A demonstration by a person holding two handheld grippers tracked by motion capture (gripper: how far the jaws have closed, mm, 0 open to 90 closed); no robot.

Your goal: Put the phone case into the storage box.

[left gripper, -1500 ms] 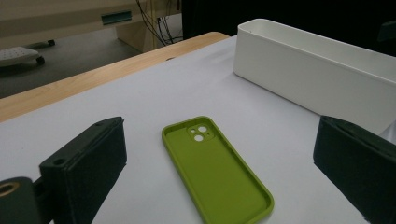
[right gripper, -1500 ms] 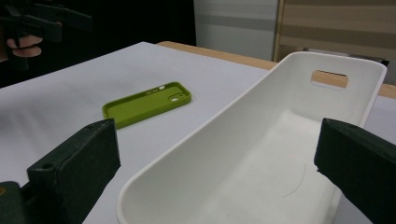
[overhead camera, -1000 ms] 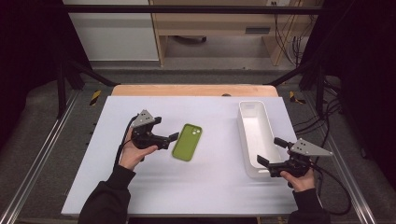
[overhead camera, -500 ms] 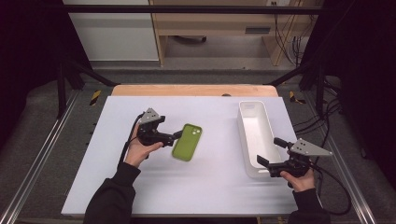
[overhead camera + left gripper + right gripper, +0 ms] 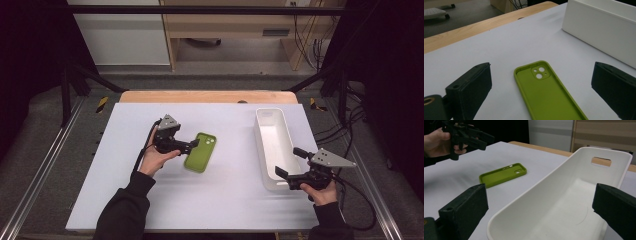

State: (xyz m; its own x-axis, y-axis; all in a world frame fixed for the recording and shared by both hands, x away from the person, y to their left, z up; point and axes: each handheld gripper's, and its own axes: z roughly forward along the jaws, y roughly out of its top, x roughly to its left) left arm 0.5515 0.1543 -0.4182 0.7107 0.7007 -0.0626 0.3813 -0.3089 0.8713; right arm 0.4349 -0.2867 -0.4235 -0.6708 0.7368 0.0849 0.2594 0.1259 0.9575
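Observation:
A lime-green phone case (image 5: 201, 152) lies inside-up on the white table top, left of centre. My left gripper (image 5: 194, 144) is open and hovers over the case's left edge. In the left gripper view the case (image 5: 549, 92) lies between the wide-apart jaws, camera cut-out pointing away. A long white tray (image 5: 263, 145) stands at the right and holds nothing. My right gripper (image 5: 289, 162) is open at the tray's near end, one jaw on each side of the tray's rim (image 5: 524, 195). The right gripper view also shows the case (image 5: 502, 174) and the left gripper (image 5: 474, 137) beyond it.
The tray's side wall (image 5: 599, 32) rises just past the case on the right. A wooden strip (image 5: 205, 96) edges the table's far side. Metal frame rails (image 5: 45, 165) run along both sides, and cables (image 5: 355, 125) lie on the floor at the right.
My left gripper has moved right, from beside the case to over its left edge. The right gripper, the tray and the case have stayed put.

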